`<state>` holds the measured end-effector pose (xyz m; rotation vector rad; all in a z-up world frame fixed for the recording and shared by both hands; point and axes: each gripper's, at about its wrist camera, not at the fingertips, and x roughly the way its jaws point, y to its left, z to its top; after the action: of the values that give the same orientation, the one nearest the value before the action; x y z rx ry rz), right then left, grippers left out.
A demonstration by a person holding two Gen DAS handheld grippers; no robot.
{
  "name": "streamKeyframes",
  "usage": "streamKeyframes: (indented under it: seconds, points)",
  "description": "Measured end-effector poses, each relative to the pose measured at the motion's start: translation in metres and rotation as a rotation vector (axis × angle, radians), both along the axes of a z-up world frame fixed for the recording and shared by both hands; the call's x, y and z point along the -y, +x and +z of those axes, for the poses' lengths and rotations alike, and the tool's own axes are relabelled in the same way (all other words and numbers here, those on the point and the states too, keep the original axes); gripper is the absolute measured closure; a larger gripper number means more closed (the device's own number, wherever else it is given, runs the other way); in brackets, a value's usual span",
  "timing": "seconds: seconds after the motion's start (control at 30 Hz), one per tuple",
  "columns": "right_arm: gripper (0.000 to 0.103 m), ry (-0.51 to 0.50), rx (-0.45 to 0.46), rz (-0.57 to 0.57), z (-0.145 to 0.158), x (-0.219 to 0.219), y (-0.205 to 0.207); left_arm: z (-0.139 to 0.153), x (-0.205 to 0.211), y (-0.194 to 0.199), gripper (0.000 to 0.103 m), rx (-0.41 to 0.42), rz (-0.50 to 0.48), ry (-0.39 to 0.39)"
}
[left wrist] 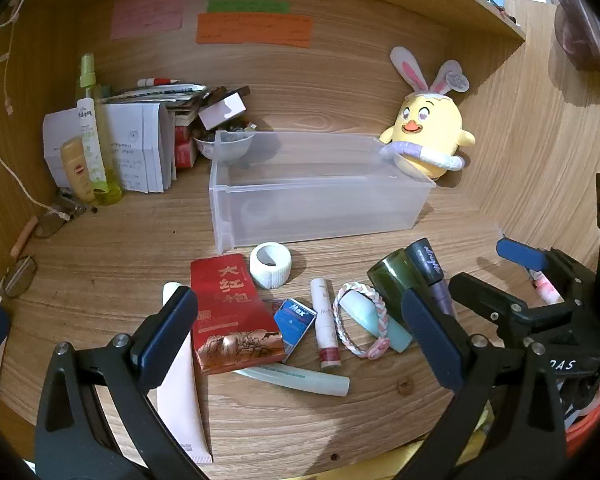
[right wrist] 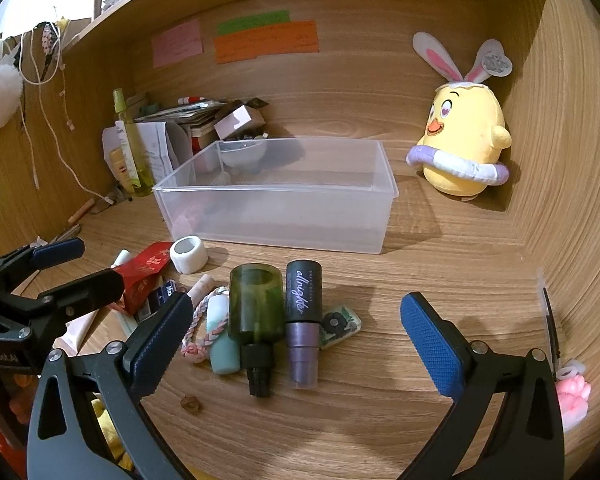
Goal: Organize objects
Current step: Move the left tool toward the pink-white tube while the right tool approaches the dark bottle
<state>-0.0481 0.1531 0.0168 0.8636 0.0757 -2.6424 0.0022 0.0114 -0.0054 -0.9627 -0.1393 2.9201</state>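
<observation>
A clear plastic bin (left wrist: 320, 200) (right wrist: 276, 216) stands empty mid-desk. In front of it lie a red tea box (left wrist: 232, 312), white tape roll (left wrist: 270, 264) (right wrist: 188, 255), blue Max box (left wrist: 294, 322), lip tube (left wrist: 325, 324), braided bracelet (left wrist: 360, 320) (right wrist: 204, 326), mint tube (right wrist: 222, 340), pink tube (left wrist: 180, 392), green bottle (right wrist: 256, 316) and purple-black bottle (right wrist: 303, 320). My left gripper (left wrist: 300, 336) is open above the red box and small items. My right gripper (right wrist: 296, 332) is open over the two bottles, holding nothing.
A yellow chick plush (left wrist: 428, 132) (right wrist: 466, 140) sits in the back right corner. Papers, boxes and spray bottles (left wrist: 96, 140) are stacked at back left. Glasses (left wrist: 20, 276) lie at left. A pink paw item (right wrist: 572, 400) lies at far right.
</observation>
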Motion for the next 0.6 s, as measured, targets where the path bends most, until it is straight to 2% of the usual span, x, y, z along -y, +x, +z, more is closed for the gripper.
streamKeyframes:
  seconds: [0.6]
  points:
    - [0.0,0.005,0.005,0.008,-0.0009,0.0027,-0.0008,0.0007,0.0078,-0.0004,0.0,0.009,0.005,0.01]
